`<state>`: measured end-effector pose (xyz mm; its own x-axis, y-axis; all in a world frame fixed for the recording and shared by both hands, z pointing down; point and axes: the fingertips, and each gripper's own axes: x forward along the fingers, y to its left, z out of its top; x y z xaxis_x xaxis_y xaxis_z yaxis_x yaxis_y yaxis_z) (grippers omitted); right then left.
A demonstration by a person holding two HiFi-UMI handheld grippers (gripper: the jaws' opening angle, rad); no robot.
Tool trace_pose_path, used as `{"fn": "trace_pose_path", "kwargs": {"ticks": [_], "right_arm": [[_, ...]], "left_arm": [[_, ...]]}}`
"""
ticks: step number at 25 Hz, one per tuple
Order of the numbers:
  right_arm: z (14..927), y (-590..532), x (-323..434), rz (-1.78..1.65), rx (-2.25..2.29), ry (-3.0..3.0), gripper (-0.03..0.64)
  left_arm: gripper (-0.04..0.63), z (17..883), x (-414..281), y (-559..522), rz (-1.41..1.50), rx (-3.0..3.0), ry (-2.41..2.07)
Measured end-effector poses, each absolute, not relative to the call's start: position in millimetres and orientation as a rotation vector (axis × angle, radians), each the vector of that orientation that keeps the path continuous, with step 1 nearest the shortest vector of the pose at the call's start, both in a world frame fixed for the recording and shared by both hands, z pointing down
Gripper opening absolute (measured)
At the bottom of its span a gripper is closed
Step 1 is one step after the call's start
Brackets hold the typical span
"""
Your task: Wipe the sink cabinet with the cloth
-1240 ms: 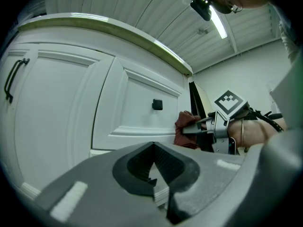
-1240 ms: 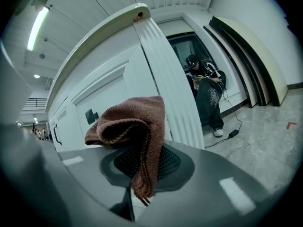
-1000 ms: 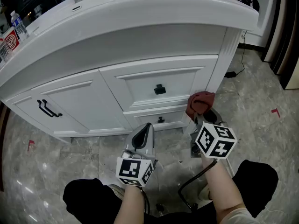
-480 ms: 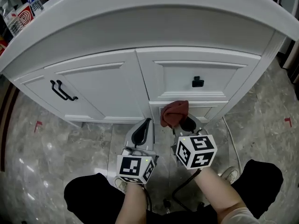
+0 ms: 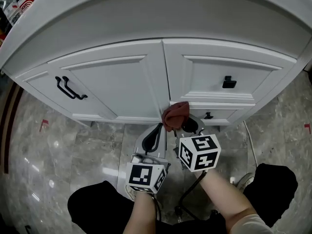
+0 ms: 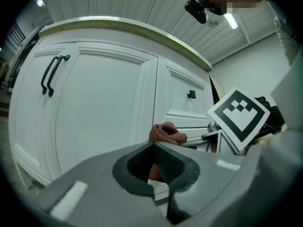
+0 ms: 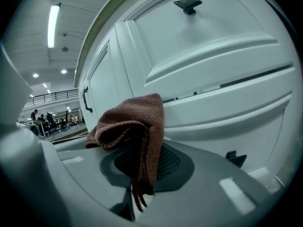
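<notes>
The white sink cabinet (image 5: 122, 82) curves across the head view, with a door on the left and two drawers on the right. My right gripper (image 5: 176, 122) is shut on a bunched reddish-brown cloth (image 5: 175, 114), which is held against the cabinet's front beside the lower drawer (image 5: 222, 116). In the right gripper view the cloth (image 7: 132, 126) hangs from between the jaws, close to the drawer fronts (image 7: 213, 51). My left gripper (image 5: 155, 135) hovers just left of the right one, shut with nothing in it. The left gripper view shows the cloth (image 6: 165, 133) past the jaws.
A black double handle (image 5: 70, 88) sits on the left door. Black knobs mark the upper drawer (image 5: 229, 82) and the lower drawer (image 5: 208, 115). Grey marble floor (image 5: 63, 150) lies below. Bottles (image 5: 14, 4) stand on the countertop's far left. A cable (image 5: 249, 145) trails on the floor at right.
The right gripper has carried the cloth leftward along the cabinet front, from its right corner post to the strip between door and drawers. The left gripper stayed alongside it.
</notes>
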<state>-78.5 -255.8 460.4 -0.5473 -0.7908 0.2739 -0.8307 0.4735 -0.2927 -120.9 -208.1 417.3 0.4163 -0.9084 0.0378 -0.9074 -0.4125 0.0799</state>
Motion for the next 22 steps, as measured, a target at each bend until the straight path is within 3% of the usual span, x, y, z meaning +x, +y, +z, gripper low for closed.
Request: {"fn": "trace_pose_path", "kwargs": {"ticks": [22], "right_arm": [[474, -259, 25, 0.716, 1.620, -2.442, 0.081]], "left_arm": [[0.000, 418, -61, -217, -0.029, 2.635, -1.528]]}}
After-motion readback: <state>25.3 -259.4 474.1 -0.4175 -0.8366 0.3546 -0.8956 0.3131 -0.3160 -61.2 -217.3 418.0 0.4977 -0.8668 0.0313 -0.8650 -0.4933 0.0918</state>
